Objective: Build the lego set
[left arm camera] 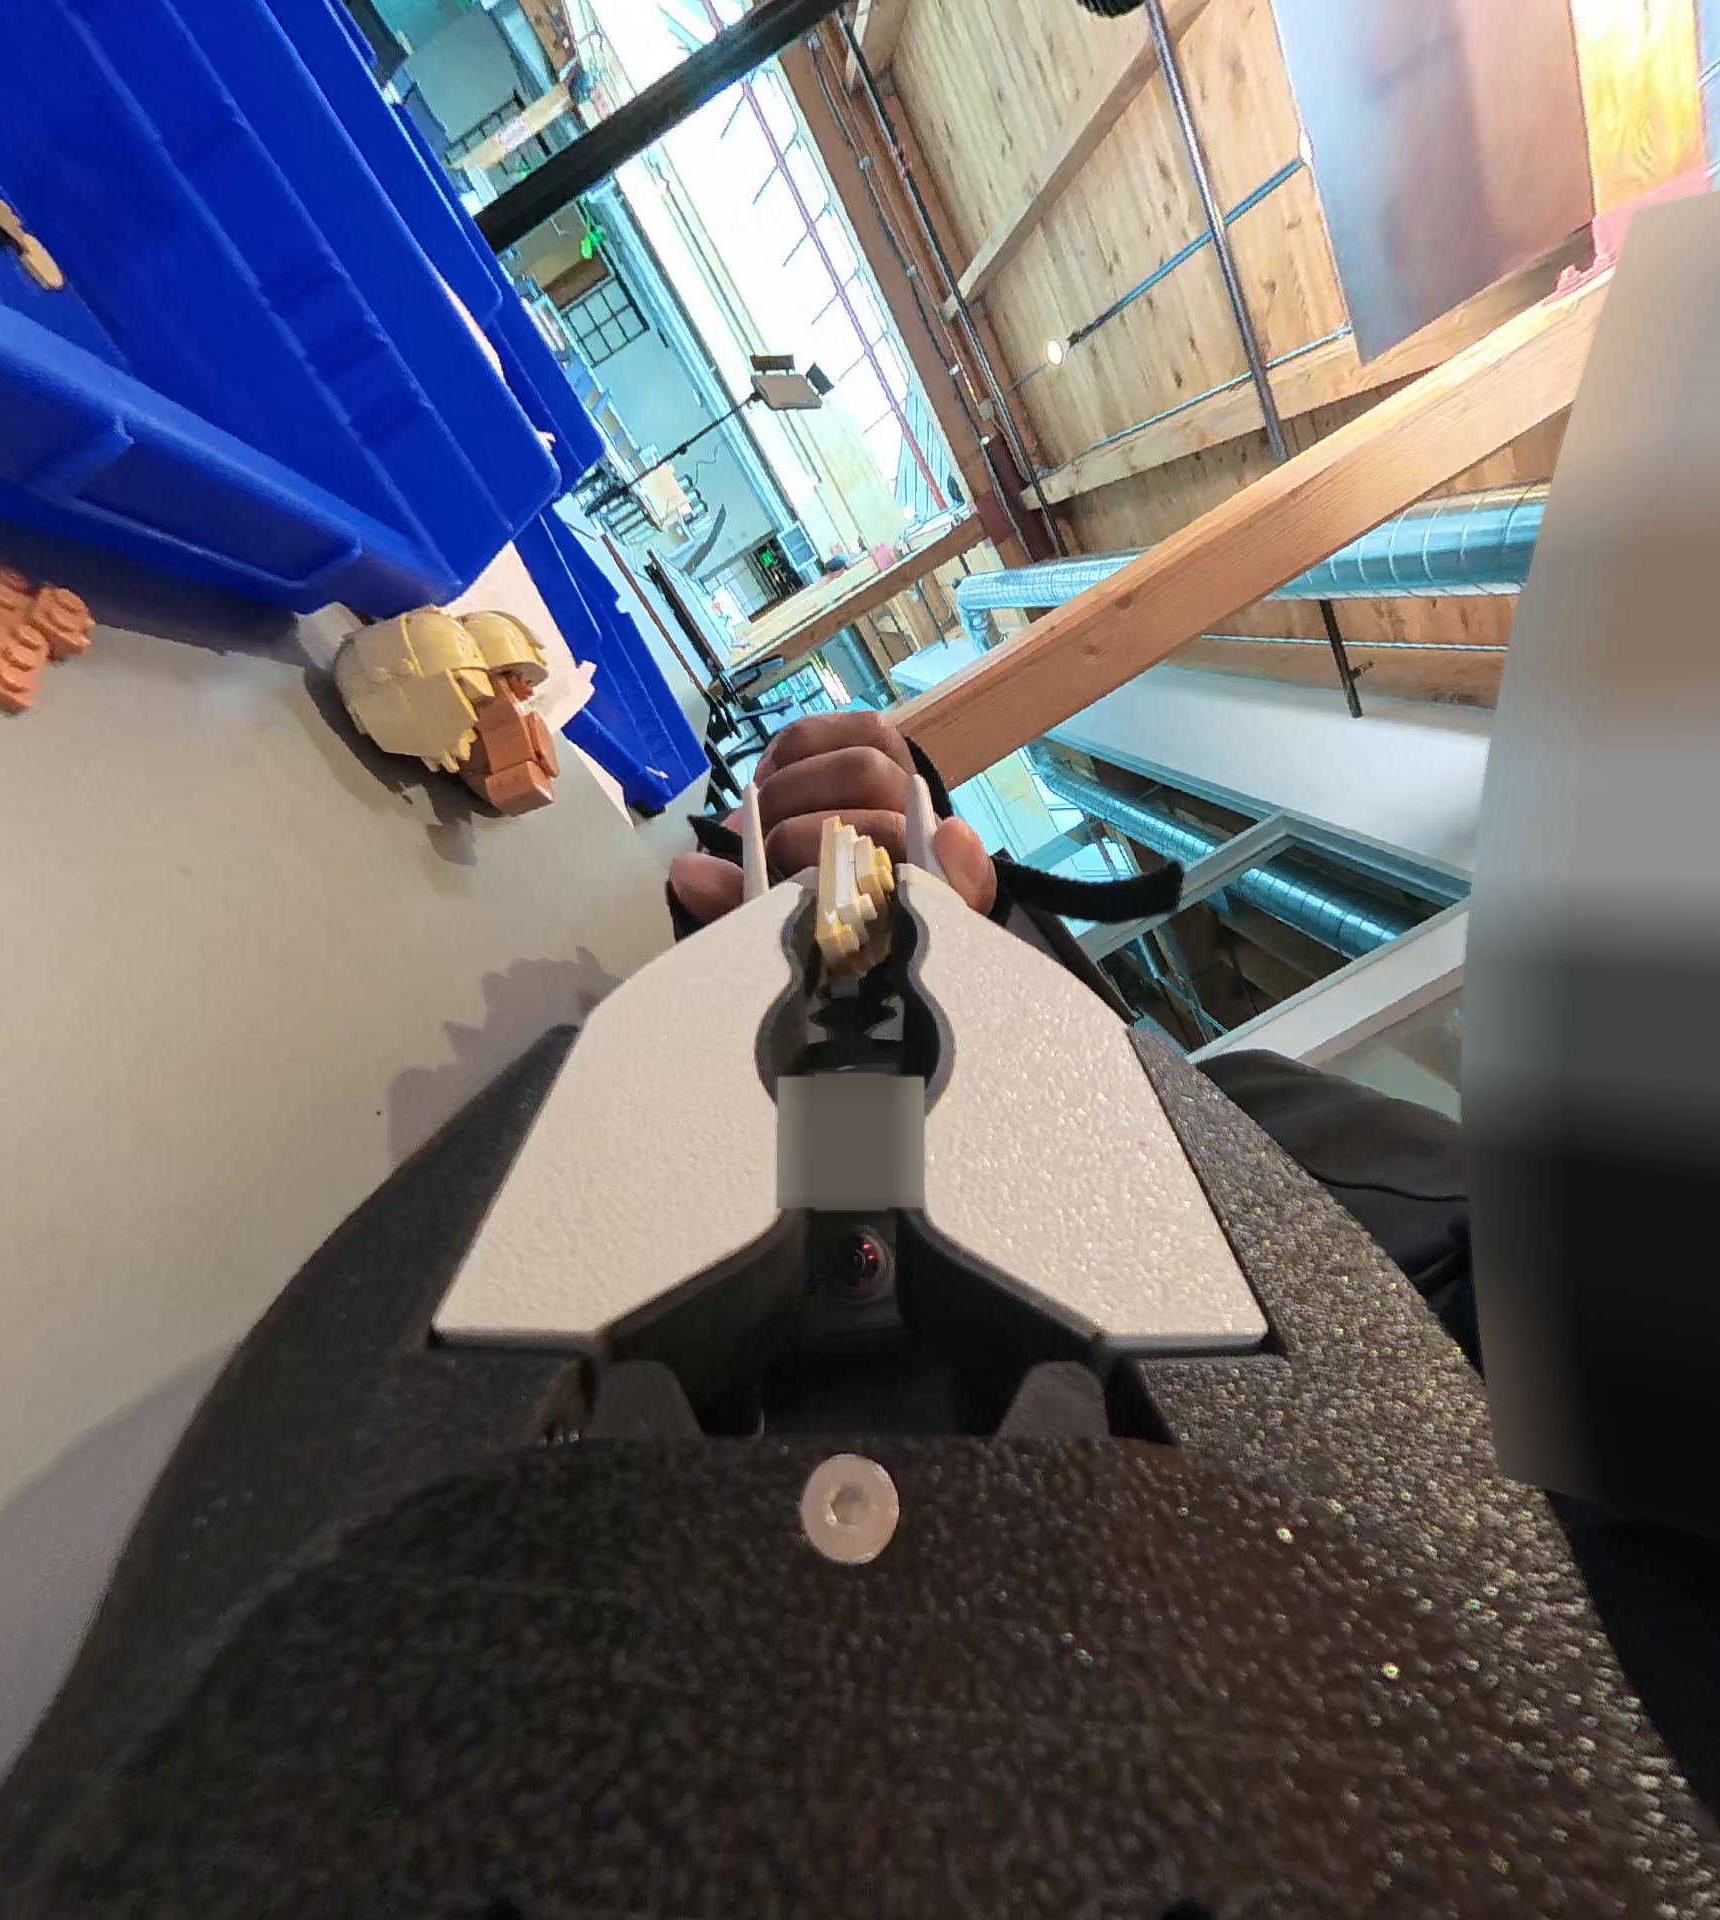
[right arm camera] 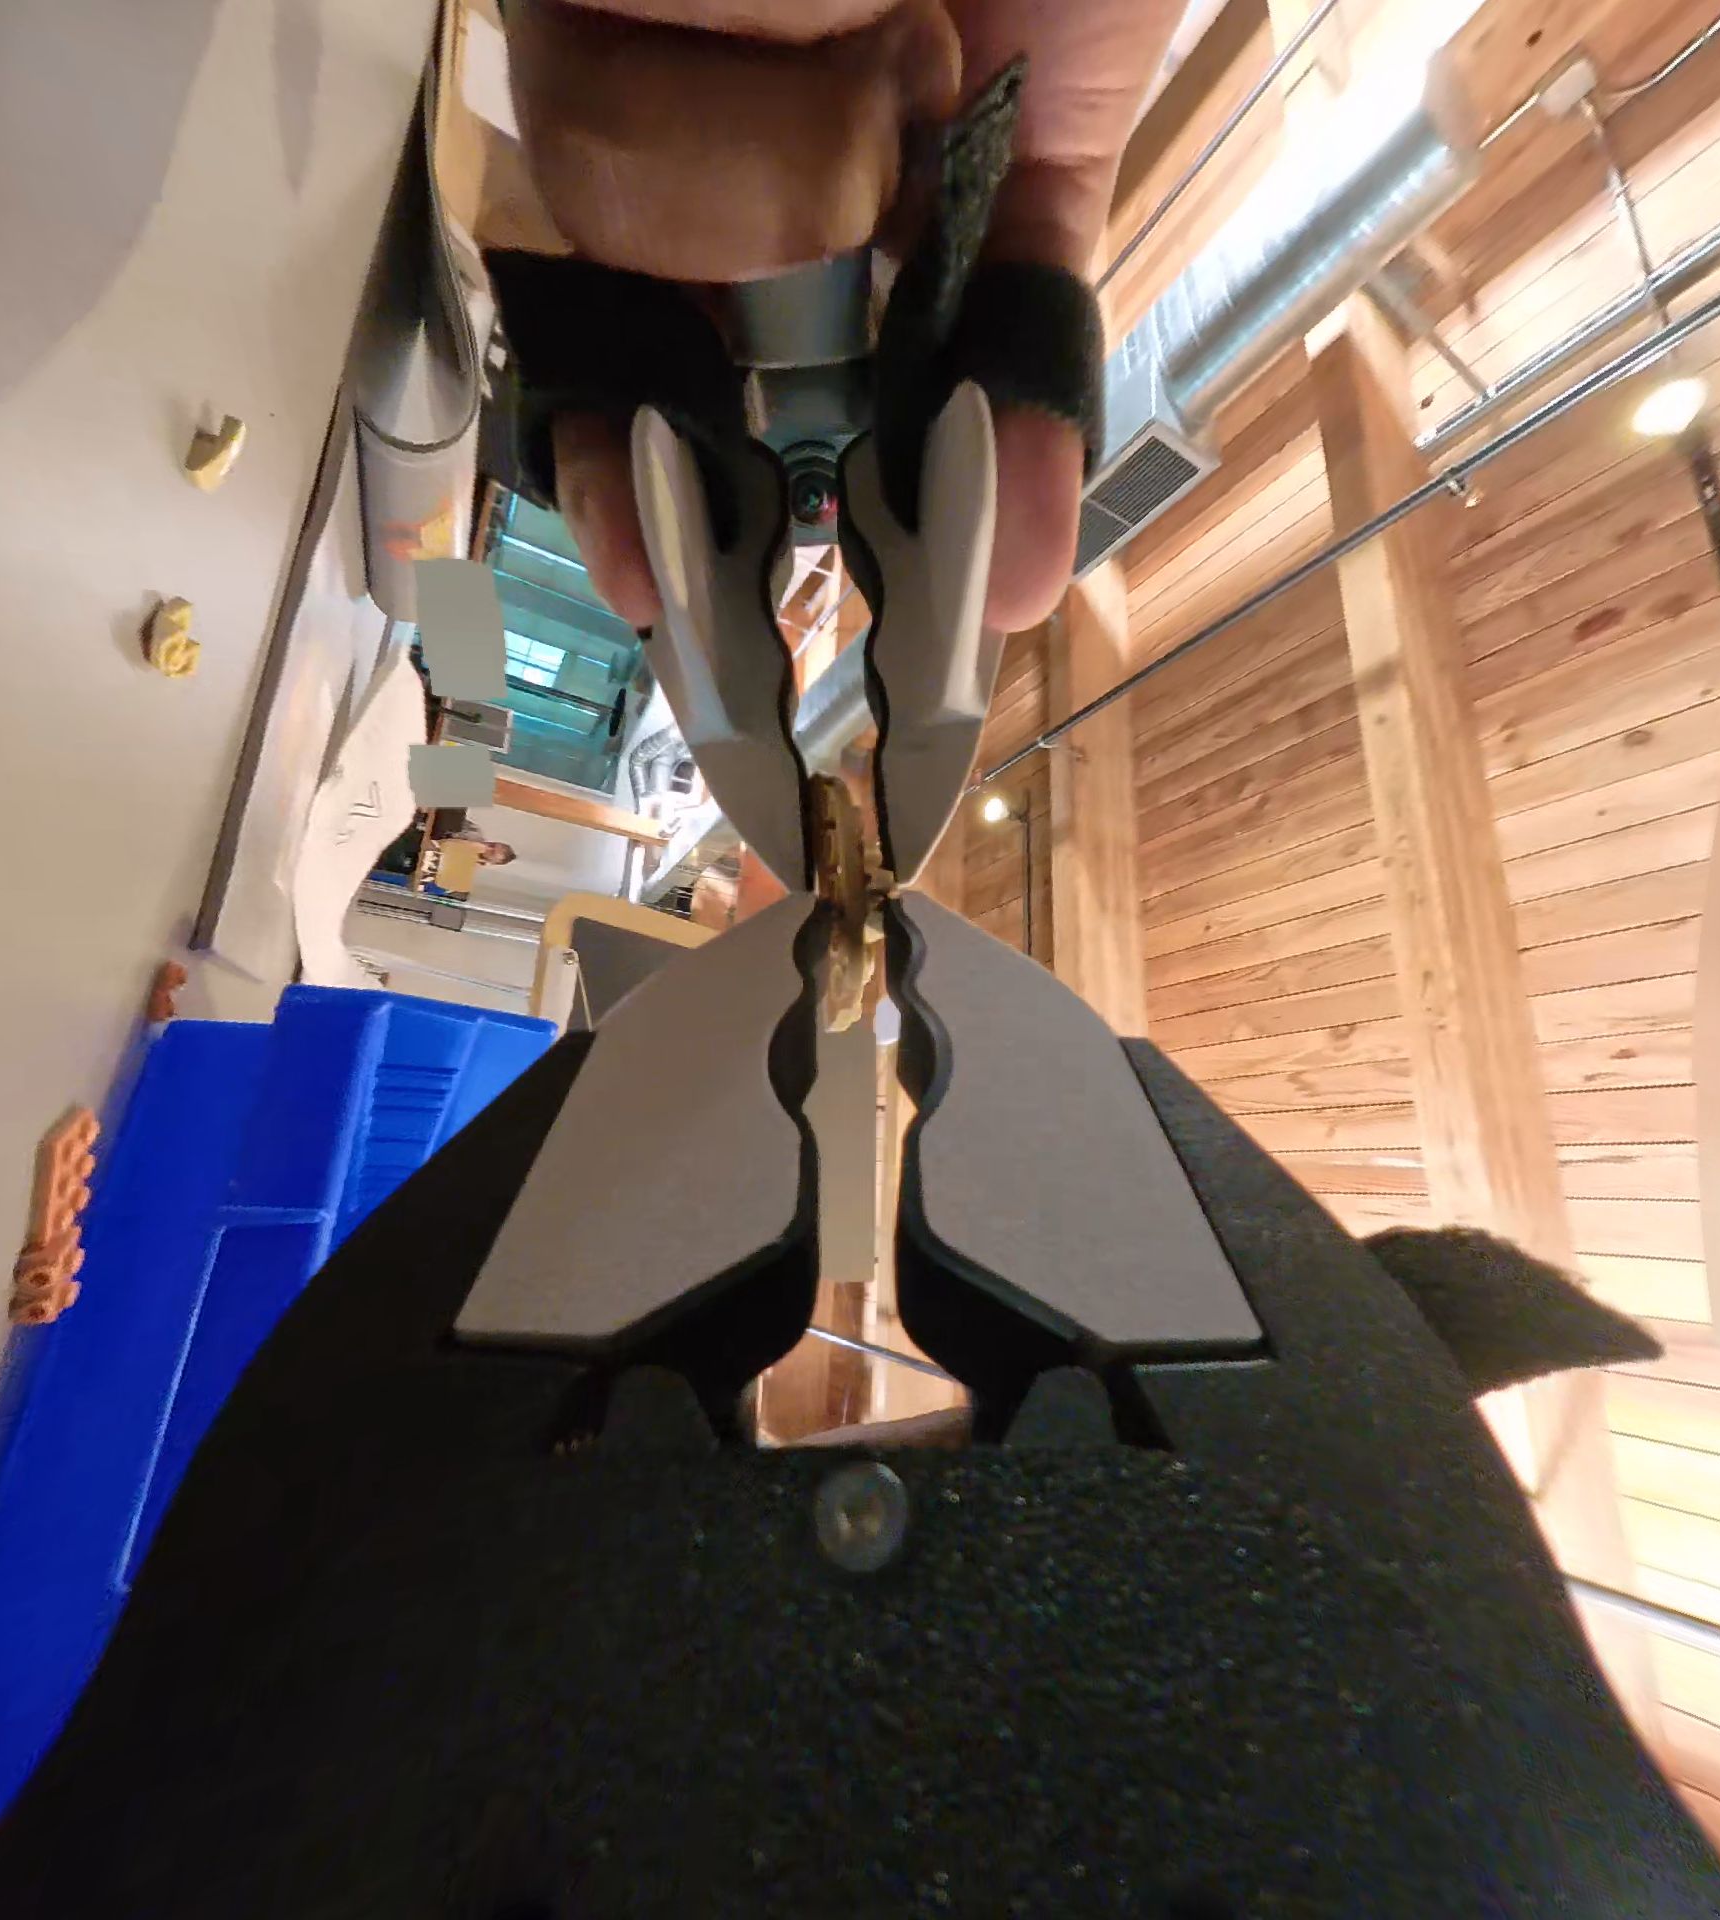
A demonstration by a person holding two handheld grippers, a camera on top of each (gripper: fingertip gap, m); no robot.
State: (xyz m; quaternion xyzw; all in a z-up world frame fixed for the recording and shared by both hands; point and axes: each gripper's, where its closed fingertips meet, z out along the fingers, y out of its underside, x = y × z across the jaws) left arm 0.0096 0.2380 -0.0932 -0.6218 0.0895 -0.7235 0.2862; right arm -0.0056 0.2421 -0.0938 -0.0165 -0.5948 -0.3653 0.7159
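Note:
Both grippers meet tip to tip in the air, off the table. My left gripper (left arm camera: 843, 914) is shut on a small tan lego assembly (left arm camera: 853, 878) that sticks out past its tips. My right gripper (right arm camera: 851, 925) is shut on the same tan assembly (right arm camera: 843, 971) from the opposite side. In the right wrist view the left gripper (right arm camera: 848, 878) comes down from the top, held by a hand. In the left wrist view the right gripper's white fingers (left arm camera: 921, 826) show behind the piece. A tan and brown lego head build (left arm camera: 440, 686) lies on the grey table (left arm camera: 160, 987).
Blue bins (left arm camera: 212, 312) stand along the table, also in the right wrist view (right arm camera: 212, 1247). Brown lego plates (left arm camera: 4, 634) lie beside them. Two small tan pieces (right arm camera: 212, 452) (right arm camera: 170, 639) lie loose on the table. A brown piece (right arm camera: 56, 1226) sits by the bin. The grippers are tip to tip, or close to it.

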